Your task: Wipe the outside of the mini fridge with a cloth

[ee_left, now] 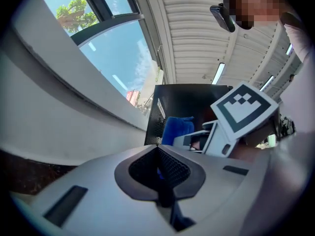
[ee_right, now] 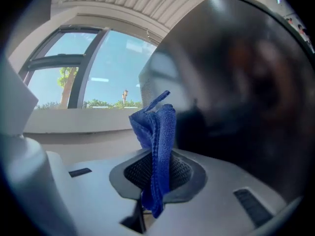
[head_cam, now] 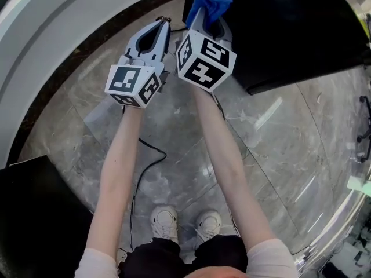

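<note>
**anon1:** what's the setup here?

**anon2:** grey marble floor [head_cam: 174, 132], with the mini fridge [head_cam: 278, 28] standing on it at the top right of the head view, a big black box. the person faces it with left forearm [head_cam: 119, 172] and right forearm [head_cam: 223, 155] both stretched straight out, roughly parallel, so the two tools sit side by side and close together

**anon1:** and the tongs?

**anon2:** right gripper [ee_right: 156, 167] is clenched on a blue cloth [ee_right: 158, 127]. the folded bunch sticks up past the tips, right at the fridge's left edge beside its glossy dark side. can't tell if it actually touches. left gripper [ee_left: 158, 151] is pinched together with nothing in it, aimed just left of the fridge

**anon1:** anything smaller?

**anon2:** a thin black cable [head_cam: 145, 169] snakes across the floor under the left arm
</note>
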`<act>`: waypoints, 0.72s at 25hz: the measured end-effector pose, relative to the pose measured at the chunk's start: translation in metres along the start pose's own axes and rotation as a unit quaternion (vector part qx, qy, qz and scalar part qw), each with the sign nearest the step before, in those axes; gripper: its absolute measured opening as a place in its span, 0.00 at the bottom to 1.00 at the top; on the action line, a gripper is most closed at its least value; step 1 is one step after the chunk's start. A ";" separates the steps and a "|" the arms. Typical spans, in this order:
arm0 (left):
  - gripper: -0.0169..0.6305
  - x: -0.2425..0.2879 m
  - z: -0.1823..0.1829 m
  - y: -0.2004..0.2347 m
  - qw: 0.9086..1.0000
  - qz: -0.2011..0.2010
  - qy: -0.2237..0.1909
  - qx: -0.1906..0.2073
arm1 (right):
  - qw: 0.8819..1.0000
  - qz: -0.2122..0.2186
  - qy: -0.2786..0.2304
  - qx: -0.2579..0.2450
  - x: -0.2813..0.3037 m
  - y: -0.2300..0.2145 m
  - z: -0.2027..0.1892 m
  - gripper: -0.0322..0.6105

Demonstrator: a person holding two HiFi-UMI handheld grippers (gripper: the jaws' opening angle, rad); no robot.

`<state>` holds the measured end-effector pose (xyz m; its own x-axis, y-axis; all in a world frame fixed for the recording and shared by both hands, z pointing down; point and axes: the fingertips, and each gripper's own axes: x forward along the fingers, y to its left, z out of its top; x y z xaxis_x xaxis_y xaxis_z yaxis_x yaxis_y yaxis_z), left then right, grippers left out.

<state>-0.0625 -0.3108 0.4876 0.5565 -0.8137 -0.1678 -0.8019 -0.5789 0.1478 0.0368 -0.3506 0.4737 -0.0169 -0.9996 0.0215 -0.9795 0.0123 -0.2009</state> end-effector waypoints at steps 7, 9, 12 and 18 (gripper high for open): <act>0.03 -0.012 -0.006 0.064 0.999 0.044 -0.004 -0.013 | 0.998 -0.016 0.028 -0.060 0.075 0.026 -0.038 0.15; 0.03 -0.016 -0.006 0.072 0.999 0.053 -0.004 -0.014 | 0.997 -0.029 0.033 -0.069 0.084 0.025 -0.042 0.15; 0.03 -0.021 -0.005 0.079 0.998 0.061 -0.006 -0.019 | 0.996 -0.046 0.031 -0.065 0.089 0.020 -0.040 0.15; 0.03 -0.020 -0.002 0.068 0.998 0.058 -0.009 -0.019 | 0.995 -0.070 0.027 -0.060 0.075 0.009 -0.040 0.15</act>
<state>-0.1281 -0.3340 0.5031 0.4562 -0.8746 -0.1643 -0.8518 -0.4826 0.2038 0.0190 -0.4249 0.5127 0.1144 -0.9889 0.0951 -0.9898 -0.1216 -0.0740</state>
